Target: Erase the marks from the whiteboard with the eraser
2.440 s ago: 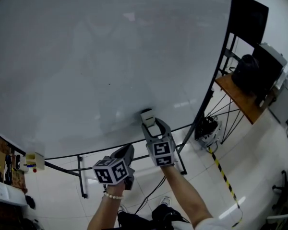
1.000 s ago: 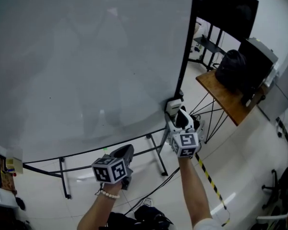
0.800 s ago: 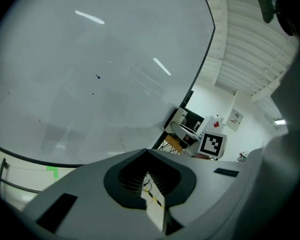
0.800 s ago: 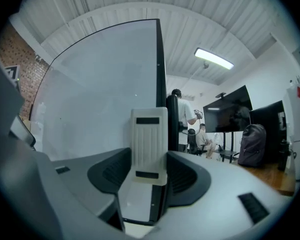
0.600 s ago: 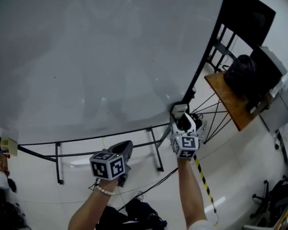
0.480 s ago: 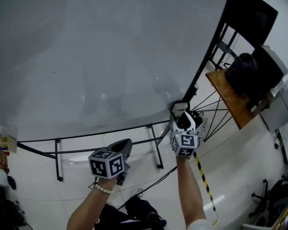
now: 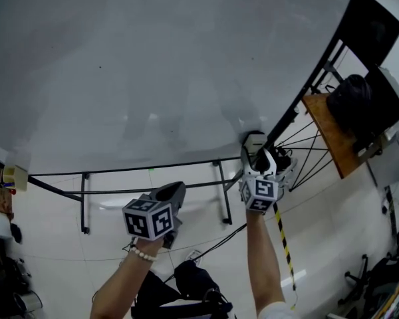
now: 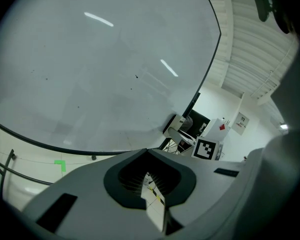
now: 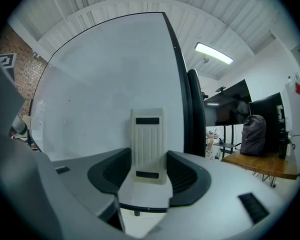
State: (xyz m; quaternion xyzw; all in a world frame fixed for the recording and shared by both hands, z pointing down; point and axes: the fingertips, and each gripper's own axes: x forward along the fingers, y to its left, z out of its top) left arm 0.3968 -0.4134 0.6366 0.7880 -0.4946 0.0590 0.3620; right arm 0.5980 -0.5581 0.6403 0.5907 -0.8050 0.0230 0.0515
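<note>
Workshop floor (image 7: 332, 224) is taking up the lower half of the head view, white tile with a yellow-black tape strip (image 7: 282, 234) running across it.

Whiteboard (image 7: 153, 58) is filling everything above that, sitting on a black metal stand (image 7: 83, 201). Surface is reading almost clean; I'm only picking out a few tiny dark specks (image 7: 100, 66) well left of the eraser. Can't tell if they're ink or dirt.

Wooden table (image 7: 329, 135) is standing off the board's right edge with a black backpack (image 7: 356, 105) on it. Not part of the job.

Left gripper (image 7: 171, 193) is hanging low under the board's bottom edge, apart from it. Its own view is showing the jaws brought together with nothing between them, only floor through the slit. Looks parked so it's out of the wiping path.

Right gripper (image 7: 256, 153) is doing the work: jaws clamping the white eraser (image 7: 254, 139) by its sides, ribbed back facing the camera, presumably so the felt face is pressing flat on the board. Eraser is sitting at the board's bottom right corner, just beside the black frame edge (image 9: 177, 84).

Judgement: wiping is nearly finished, and the specks at left are probably what's remaining.
</note>
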